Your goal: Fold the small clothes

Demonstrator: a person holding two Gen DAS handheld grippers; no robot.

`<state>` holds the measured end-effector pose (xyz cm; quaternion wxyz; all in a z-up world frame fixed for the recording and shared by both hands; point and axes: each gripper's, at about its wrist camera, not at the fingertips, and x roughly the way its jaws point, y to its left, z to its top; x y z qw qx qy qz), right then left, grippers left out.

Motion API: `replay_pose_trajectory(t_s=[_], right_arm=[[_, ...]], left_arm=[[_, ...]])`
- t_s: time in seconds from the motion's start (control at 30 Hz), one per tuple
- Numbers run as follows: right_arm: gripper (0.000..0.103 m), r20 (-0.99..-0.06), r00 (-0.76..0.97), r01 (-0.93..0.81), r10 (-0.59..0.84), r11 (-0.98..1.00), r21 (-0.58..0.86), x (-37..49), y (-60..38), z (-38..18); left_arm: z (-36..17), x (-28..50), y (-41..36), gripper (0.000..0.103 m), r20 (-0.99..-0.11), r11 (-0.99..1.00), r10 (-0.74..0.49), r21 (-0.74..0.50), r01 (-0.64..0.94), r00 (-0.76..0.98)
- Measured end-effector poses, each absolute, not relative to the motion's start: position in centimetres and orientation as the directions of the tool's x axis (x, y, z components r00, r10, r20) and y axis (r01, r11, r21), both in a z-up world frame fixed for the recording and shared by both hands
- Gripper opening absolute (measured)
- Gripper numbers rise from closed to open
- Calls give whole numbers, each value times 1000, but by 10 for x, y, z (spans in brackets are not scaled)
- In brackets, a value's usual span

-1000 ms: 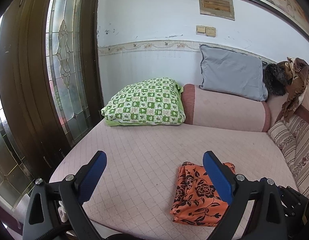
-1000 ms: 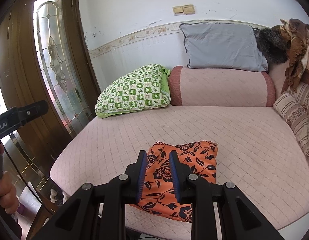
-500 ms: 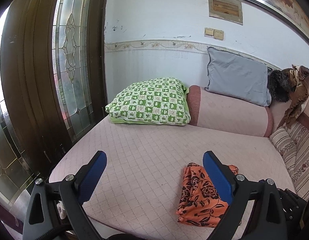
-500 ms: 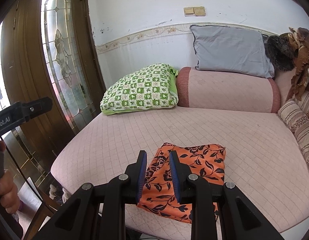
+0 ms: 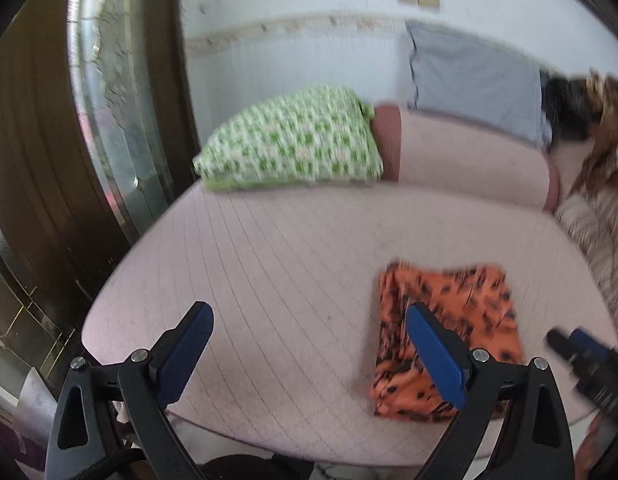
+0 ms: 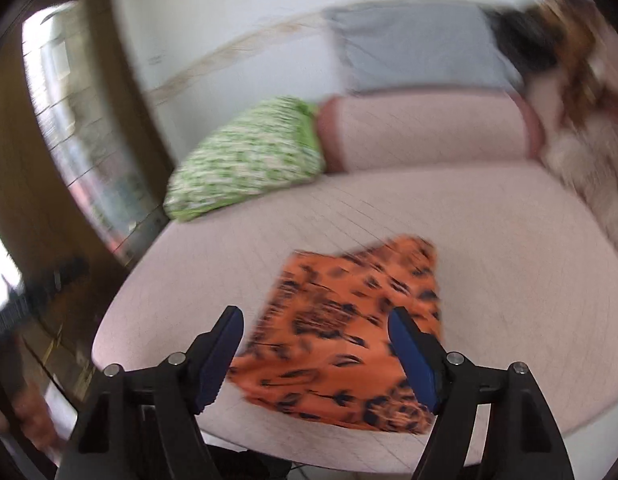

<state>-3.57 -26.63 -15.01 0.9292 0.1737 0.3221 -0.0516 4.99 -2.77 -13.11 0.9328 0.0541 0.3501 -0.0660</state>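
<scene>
Left gripper (image 5: 309,352): jaws spread wide, blue pads facing each other, nothing between them; it hangs above the near edge of the pink quilted mattress (image 5: 293,264).

Right gripper (image 6: 316,354): jaws likewise wide apart, holding nothing; seen from the left wrist it shows as a dark blurred shape at the far right of the left gripper (image 5: 589,360).

Orange floral garment (image 6: 341,336): folded into a rough rectangle, lying flat on the mattress (image 6: 509,280) near its front edge. It sits directly ahead of and below the right gripper, showing between that gripper's two fingers. From the left gripper it lies ahead and to the right (image 5: 449,320), partly behind the right-hand finger.

Green checked pillow (image 5: 293,140): far ahead of both grippers, to the left, against the wall end.

Pink bolster (image 5: 469,160): just beside that pillow, to its right.

Grey cushion (image 6: 413,48): propped behind the bolster.

Wooden door with leaded glass (image 5: 109,100): far left.

Both views are motion-blurred.
</scene>
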Motion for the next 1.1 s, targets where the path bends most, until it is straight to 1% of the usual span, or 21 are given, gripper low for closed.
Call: replay_pose_trajectory(t_s=[0.07,0.1,0.2,0.27,0.33,0.4,0.47,0.5,0.57,0.63,0.67,0.8,0.97,1.1], right_arm=[[78,-680,733,283,11,904,320,-27,-296,-179],[78,-698,716,311,11,890,333,-25,-306,-189],[78,-726,687,360,30,854,376,-20,-331,-218],[76,-747,664,369,14,864,344,-11,-336,-232],[58,-760,650,358,22,873,332,-3,-336,-245],[50,-787,615,342,40,886,313,7,-334,-260],[50,-834,552,344,9,909,237,17,-328,-283],[51,-833,554,330,-7,920,212,18,-324,-288],[53,-824,566,305,-27,935,179,17,-319,-288],[54,-826,563,306,-8,931,200,15,-323,-285],[54,-827,562,312,5,925,217,14,-326,-283],[55,-799,600,337,44,892,302,2,-337,-264],[55,-728,684,312,36,889,336,-17,-336,-227],[55,-678,734,266,24,909,320,-29,-323,-200]], left_arm=[[-164,64,-40,97,-727,981,-83,63,186,682],[-179,69,-47,97,-746,979,-84,60,193,661],[-206,80,-67,97,-766,973,-68,90,211,639],[-223,90,-83,97,-791,966,-64,103,236,608],[-237,97,-92,97,-804,961,-65,110,255,591],[-261,102,-107,97,-835,948,-25,154,278,549],[-284,106,-113,97,-850,939,29,204,278,526],[-287,105,-112,98,-842,941,29,205,270,538],[-284,103,-107,99,-842,949,11,178,260,539],[-278,104,-105,99,-857,947,13,177,270,515],[-268,101,-104,99,-849,946,16,184,267,528],[-229,87,-98,98,-799,952,11,193,239,601],[-182,62,-95,99,-728,957,-15,188,221,685],[-144,40,-91,99,-648,963,-32,184,197,761]])
